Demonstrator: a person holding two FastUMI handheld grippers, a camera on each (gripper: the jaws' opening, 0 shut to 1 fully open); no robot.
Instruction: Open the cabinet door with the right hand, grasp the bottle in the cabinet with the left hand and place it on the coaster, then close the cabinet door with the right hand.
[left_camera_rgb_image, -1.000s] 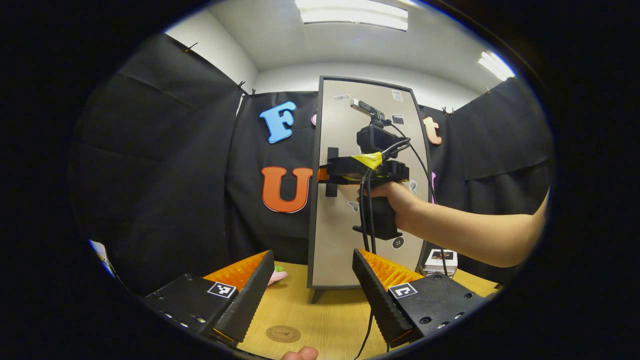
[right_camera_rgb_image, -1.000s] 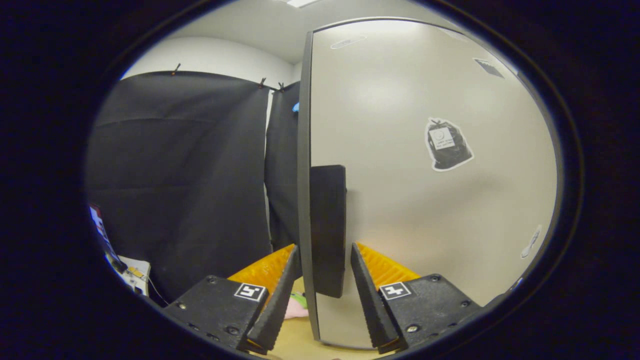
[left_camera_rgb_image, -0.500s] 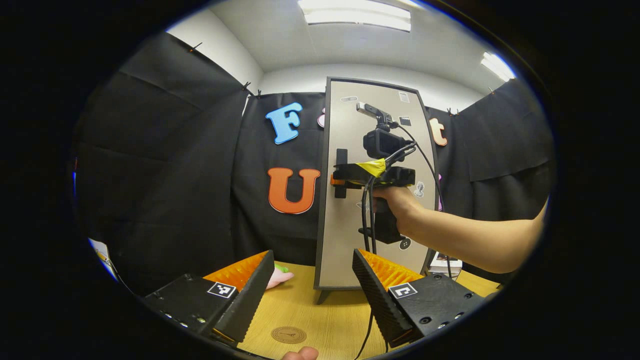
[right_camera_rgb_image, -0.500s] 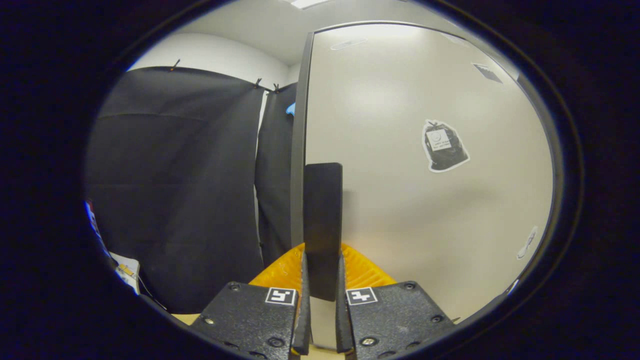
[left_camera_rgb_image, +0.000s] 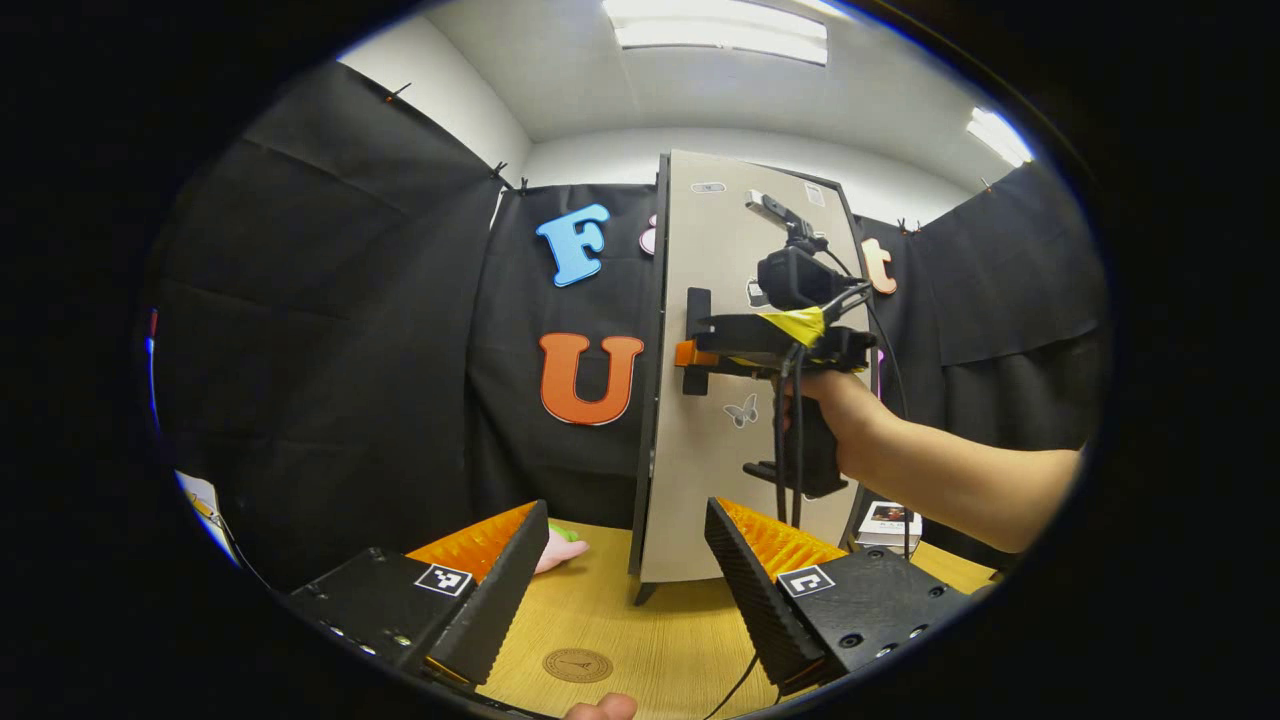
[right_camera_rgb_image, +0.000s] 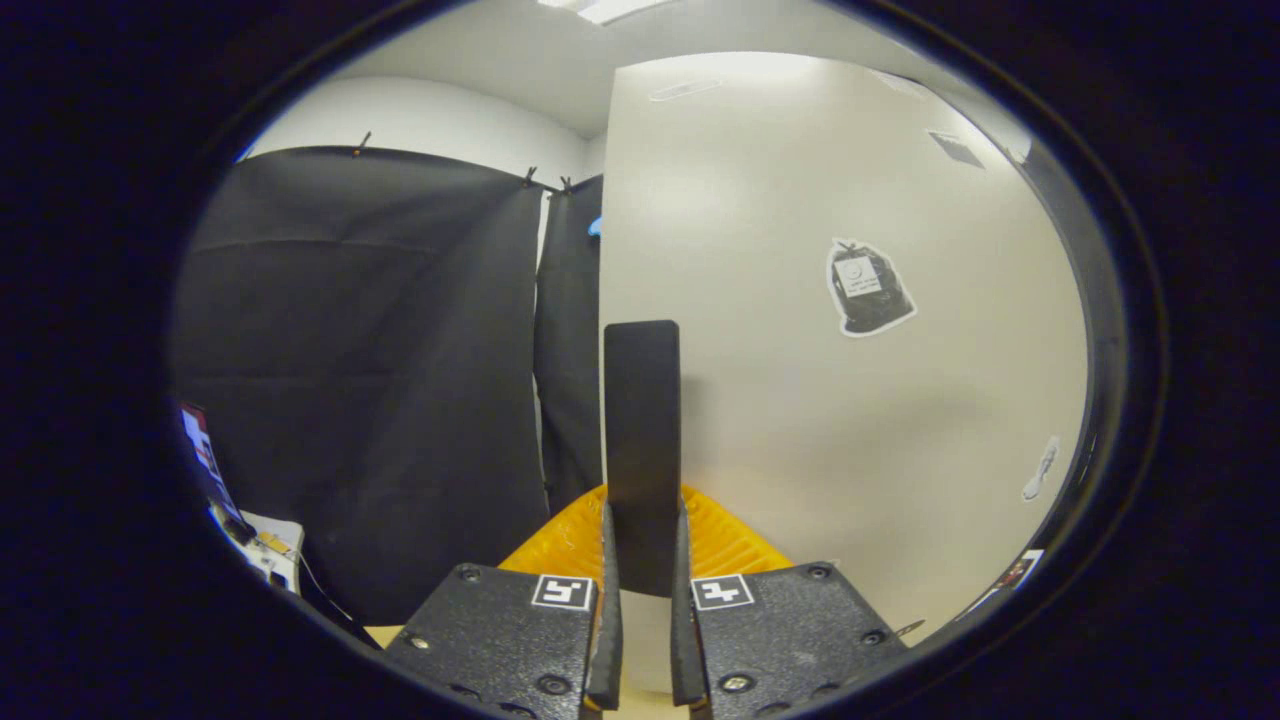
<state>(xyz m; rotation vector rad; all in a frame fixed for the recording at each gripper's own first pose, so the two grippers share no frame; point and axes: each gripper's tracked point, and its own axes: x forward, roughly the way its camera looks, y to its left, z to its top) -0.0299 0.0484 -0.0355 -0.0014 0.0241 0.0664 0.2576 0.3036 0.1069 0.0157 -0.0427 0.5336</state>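
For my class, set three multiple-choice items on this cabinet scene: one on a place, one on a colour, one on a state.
1. Where does the round brown coaster lie?
A. on the wooden tabletop in front of the cabinet
B. on top of the cabinet
C. stuck to the door

2. What colour is the flat cabinet door?
A. red
B. beige
C. blue

3. What are the right tongs doing?
A. hanging open in the air
B. lying on the table
C. shut on the door's upright black handle

Answers: 1 A, it rests flat on the wood between the left tongs; 2 B, the panel is pale beige; 3 C, both fingers press the handle's sides.
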